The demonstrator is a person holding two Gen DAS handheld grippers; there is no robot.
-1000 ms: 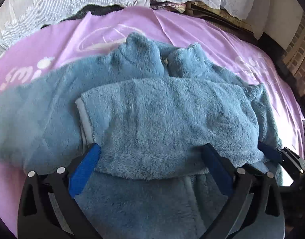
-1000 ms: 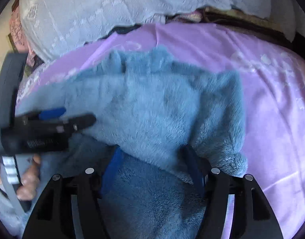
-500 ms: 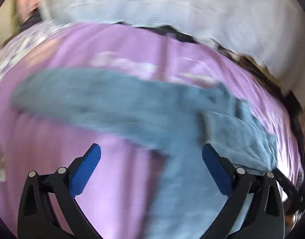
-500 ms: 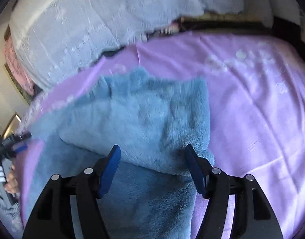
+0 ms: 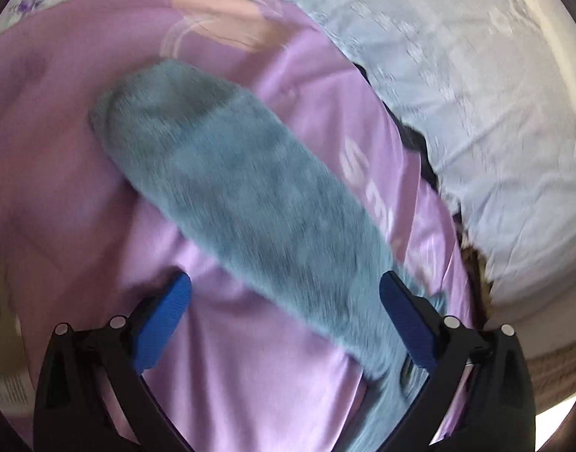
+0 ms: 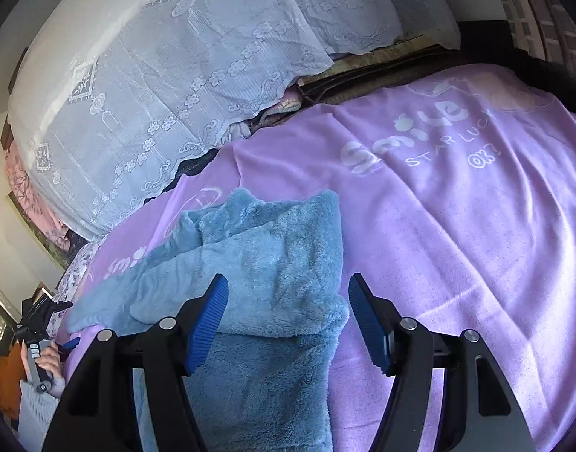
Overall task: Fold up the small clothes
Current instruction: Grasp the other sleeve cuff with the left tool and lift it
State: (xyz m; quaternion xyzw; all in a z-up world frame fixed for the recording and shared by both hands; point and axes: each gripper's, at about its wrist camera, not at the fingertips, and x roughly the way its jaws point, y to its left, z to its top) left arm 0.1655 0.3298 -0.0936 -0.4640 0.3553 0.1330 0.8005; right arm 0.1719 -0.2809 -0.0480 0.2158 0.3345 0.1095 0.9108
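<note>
Fleece garment (image 6: 257, 263) lies on the purple sheet (image 6: 457, 226), one sleeve folded across the body. Right gripper (image 6: 288, 320): fingers spread, empty, above the folded sleeve. Left gripper (image 5: 284, 324): fingers spread, empty; the other sleeve (image 5: 242, 196) runs from 11 o'clock to 5 o'clock between them, blurred.

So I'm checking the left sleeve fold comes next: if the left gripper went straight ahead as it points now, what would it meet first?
Most likely the blue fleece sleeve, stretched out on the purple sheet ahead of the open left gripper; depth is unclear.
</note>
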